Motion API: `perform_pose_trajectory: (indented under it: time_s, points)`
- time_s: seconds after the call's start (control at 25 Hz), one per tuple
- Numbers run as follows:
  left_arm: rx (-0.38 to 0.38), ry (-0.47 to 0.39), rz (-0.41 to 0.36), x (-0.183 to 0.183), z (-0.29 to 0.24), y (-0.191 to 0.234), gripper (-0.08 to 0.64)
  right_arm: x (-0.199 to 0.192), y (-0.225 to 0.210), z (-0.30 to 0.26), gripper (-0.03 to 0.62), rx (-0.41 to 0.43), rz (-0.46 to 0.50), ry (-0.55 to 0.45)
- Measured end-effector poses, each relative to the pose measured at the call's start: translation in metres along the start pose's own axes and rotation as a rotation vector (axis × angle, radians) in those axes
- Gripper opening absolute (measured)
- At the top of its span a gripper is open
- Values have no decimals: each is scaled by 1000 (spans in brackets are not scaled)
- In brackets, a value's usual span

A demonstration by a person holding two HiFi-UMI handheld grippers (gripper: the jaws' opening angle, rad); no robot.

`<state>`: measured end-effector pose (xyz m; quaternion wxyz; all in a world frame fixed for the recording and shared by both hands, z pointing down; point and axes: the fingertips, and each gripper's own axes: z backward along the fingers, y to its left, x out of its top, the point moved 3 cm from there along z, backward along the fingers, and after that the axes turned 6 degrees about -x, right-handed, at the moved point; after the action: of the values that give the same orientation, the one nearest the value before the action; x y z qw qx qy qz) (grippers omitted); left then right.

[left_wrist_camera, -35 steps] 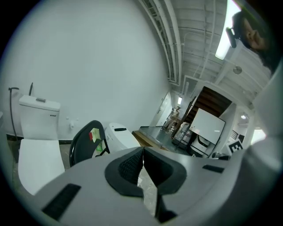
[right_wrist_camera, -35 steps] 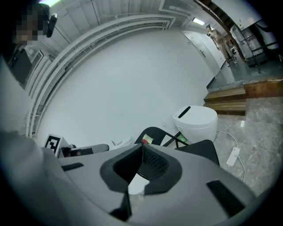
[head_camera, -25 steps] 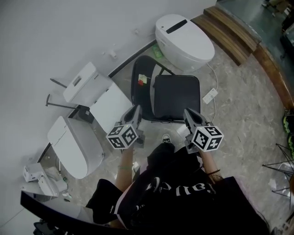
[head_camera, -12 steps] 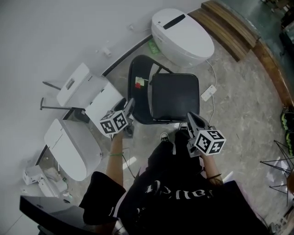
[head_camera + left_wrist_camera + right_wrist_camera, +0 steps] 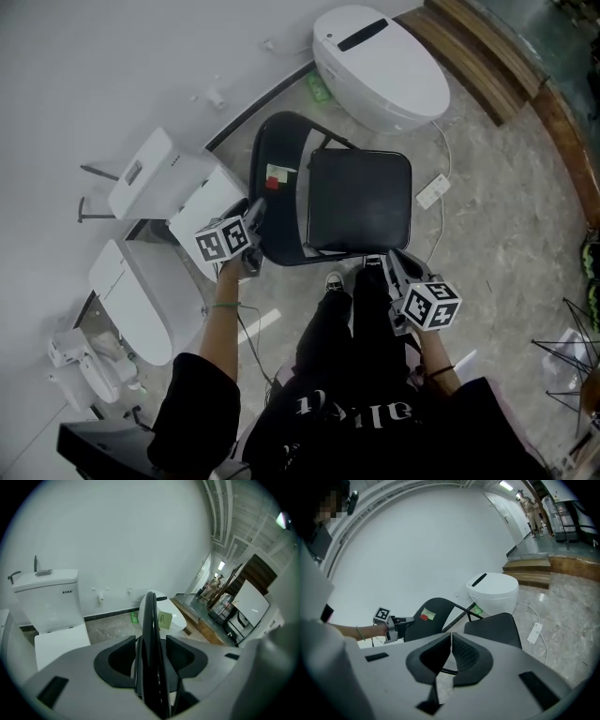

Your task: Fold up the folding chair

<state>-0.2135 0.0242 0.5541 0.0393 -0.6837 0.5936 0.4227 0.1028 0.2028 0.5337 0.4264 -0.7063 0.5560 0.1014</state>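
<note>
Left gripper (image 5: pixel 251 212) is dropping, jaws just opening wide astride the chair backrest (image 5: pixel 149 613) edge; right gripper (image 5: pixel 390 263) is hanging shut, empty.

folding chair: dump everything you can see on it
The folding chair is black and stands unfolded on the stone-look floor beside a white toilet. It has a squarish seat, a curved backrest bearing a red and a pale sticker, and thin dark frame tubes. The left tool's jaws have just been opening and straddle the backrest's edge without pressing it. The shut right tool is near the seat's front corner; contact cannot be told.
</note>
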Motion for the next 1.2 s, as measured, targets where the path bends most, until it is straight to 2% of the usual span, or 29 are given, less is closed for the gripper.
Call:
perform_pose_trajectory:
  time_s: [0.2,0.28,0.68,1.0,1.12,1.2]
  points:
    - [10,15,-32,5,-14,0,190,7,-51,-29,18,3,15,16]
    - [2,29,-46,3,-17,1,153,3,-73,-49,18,13,14,29]
    - [5,9,-55,2,-23,-1,147,-31,-186,-151,37,-21,49,179]
    - [144,8,-80,2,-35,-6,147,-52,-249,-195,137,-35,152,302]
    - [178,8,-83,2,-34,-3,149,-61,-261,-207,218,-56,136,300]
    - [191,8,-89,3,-33,-2,149,-66,-270,-215,241,-72,121,298]
